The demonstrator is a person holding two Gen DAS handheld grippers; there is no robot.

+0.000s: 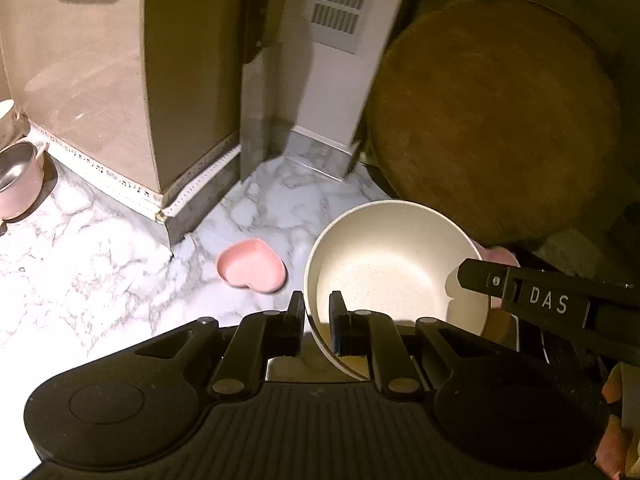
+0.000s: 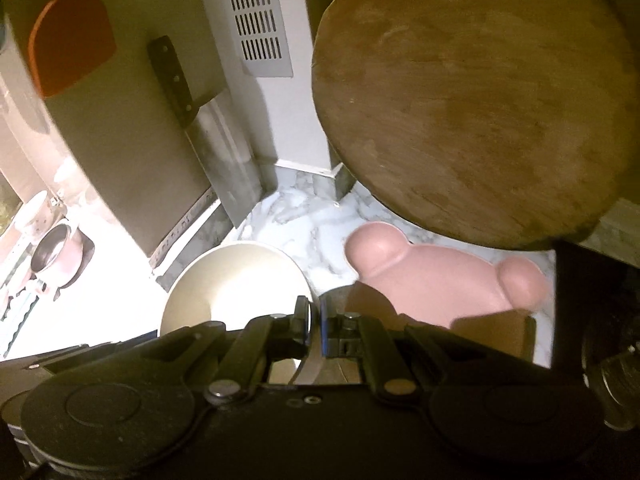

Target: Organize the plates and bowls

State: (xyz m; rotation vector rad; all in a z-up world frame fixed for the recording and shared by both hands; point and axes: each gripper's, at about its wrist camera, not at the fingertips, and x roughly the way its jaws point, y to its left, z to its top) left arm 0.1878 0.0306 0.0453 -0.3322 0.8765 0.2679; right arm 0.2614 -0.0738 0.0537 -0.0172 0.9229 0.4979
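A cream bowl (image 1: 384,264) hangs tilted above the marble counter (image 1: 100,264), held from both sides. My left gripper (image 1: 317,310) is shut on the bowl's near rim. My right gripper (image 1: 460,276) comes in from the right and pinches the opposite rim. In the right wrist view that gripper (image 2: 315,314) is shut on the thin rim, with the bowl (image 2: 236,280) to its left. A pink heart-shaped dish (image 1: 252,266) lies on the counter beyond the bowl. A pink bear-shaped plate (image 2: 440,284) lies on the counter to the right.
A big round wooden board (image 1: 492,112) leans in the back right corner. A cleaver (image 2: 188,100) hangs on the wall, near a vent panel (image 2: 256,16). A pink pot (image 1: 16,176) stands at the far left. An orange utensil (image 2: 68,48) hangs at upper left.
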